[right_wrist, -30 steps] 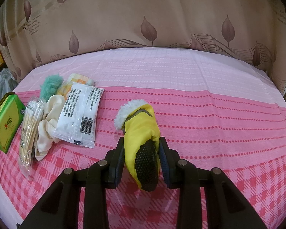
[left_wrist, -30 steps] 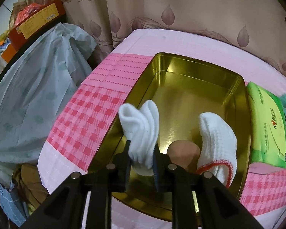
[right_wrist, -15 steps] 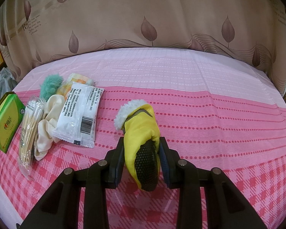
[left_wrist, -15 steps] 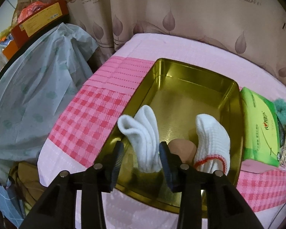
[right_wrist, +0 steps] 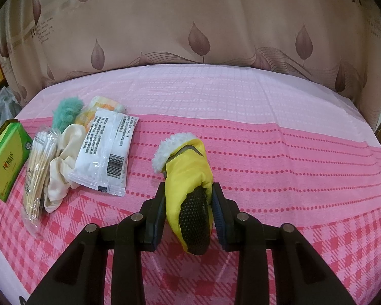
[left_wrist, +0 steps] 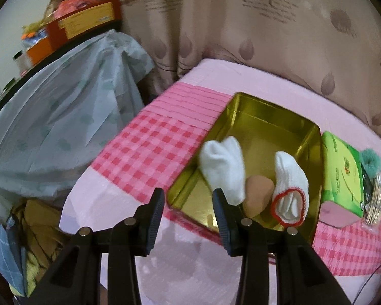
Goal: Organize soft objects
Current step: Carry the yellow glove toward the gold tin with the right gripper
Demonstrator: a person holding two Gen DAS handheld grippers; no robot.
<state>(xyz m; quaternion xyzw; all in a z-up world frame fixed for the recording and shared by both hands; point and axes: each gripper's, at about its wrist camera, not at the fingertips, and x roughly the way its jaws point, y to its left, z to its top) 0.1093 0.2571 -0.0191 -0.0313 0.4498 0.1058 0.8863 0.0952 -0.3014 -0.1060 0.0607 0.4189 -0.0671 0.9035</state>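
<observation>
In the left wrist view a gold tin tray (left_wrist: pixel 264 117) on the pink bed holds a folded white sock (left_wrist: pixel 223 167), a tan sponge (left_wrist: pixel 257 193) and a white sock with a red cuff (left_wrist: pixel 290 188). My left gripper (left_wrist: pixel 188 203) is open and empty, drawn back over the tray's near left corner. In the right wrist view my right gripper (right_wrist: pixel 188 198) is shut on a yellow mitten (right_wrist: pixel 188 170) with a white fleece cuff and black grip patch, just above the bed.
A green tissue pack (left_wrist: pixel 343 175) lies right of the tray and shows in the right view (right_wrist: pixel 5 160). Beside it lie cotton swabs (right_wrist: pixel 38 167), a cream cloth (right_wrist: pixel 63 162), a white packet (right_wrist: pixel 106 150) and a teal puff (right_wrist: pixel 66 109). A covered pile (left_wrist: pixel 50 117) stands left of the bed.
My left gripper opened, let go of the folded white sock into the tray, and pulled back and to the left. The right gripper and mitten have not moved.
</observation>
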